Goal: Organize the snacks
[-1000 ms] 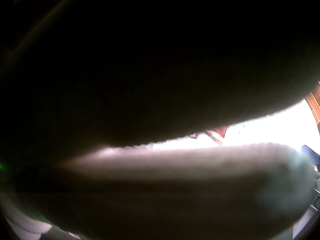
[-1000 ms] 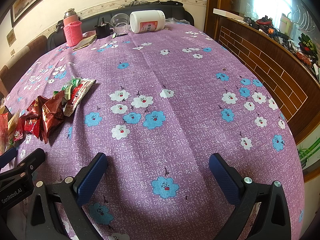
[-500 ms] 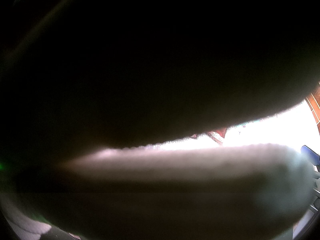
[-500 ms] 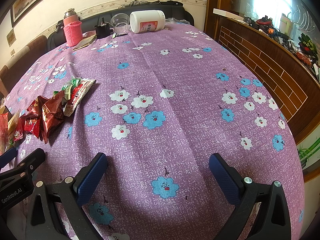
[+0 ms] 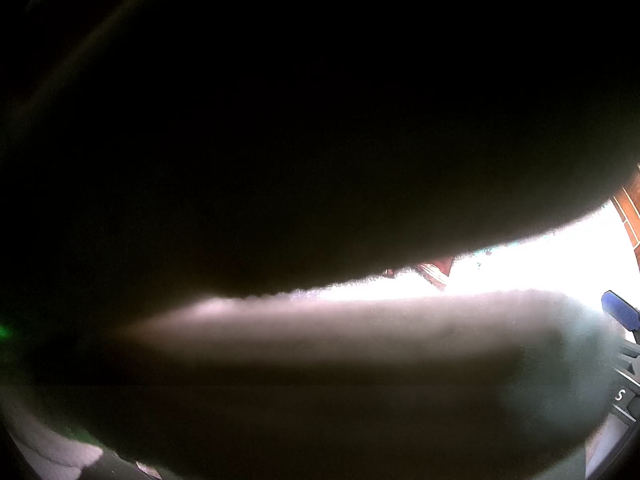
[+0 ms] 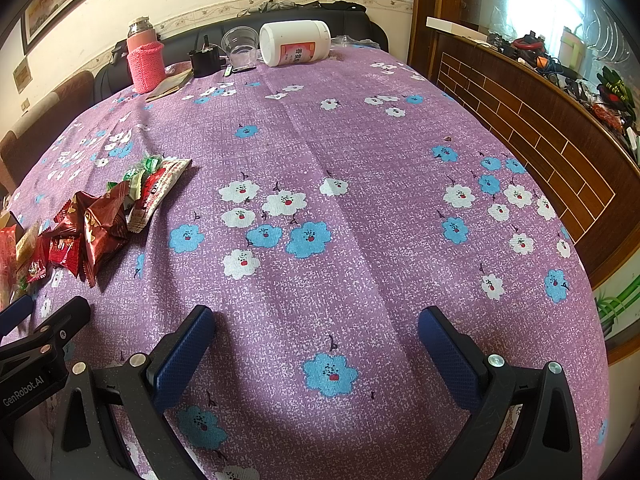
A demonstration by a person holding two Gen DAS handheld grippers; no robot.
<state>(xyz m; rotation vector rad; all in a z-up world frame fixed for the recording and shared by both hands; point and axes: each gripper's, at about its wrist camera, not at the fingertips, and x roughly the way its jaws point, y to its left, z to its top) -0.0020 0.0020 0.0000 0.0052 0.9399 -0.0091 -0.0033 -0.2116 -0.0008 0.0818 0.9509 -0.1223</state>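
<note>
My right gripper point(image 6: 316, 324) is open and empty, low over the purple flowered tablecloth point(image 6: 360, 152). A pile of snack packets point(image 6: 92, 220) lies on the cloth to its far left: dark red wrappers, a white and red packet point(image 6: 162, 188) and green candies. The left wrist view is almost wholly covered by something dark and blurred close to the lens; only a bright strip and a blue pad point(image 5: 620, 312) at the right edge show. Part of the left gripper's black frame point(image 6: 36, 360) shows at the left edge of the right wrist view; its jaws are hidden.
At the table's far end stand a pink knitted-sleeve flask point(image 6: 145, 60), a clear cup point(image 6: 240, 44), a black item point(image 6: 205, 60) and a white jar on its side point(image 6: 296, 42). A wood counter with clutter point(image 6: 560, 92) runs along the right.
</note>
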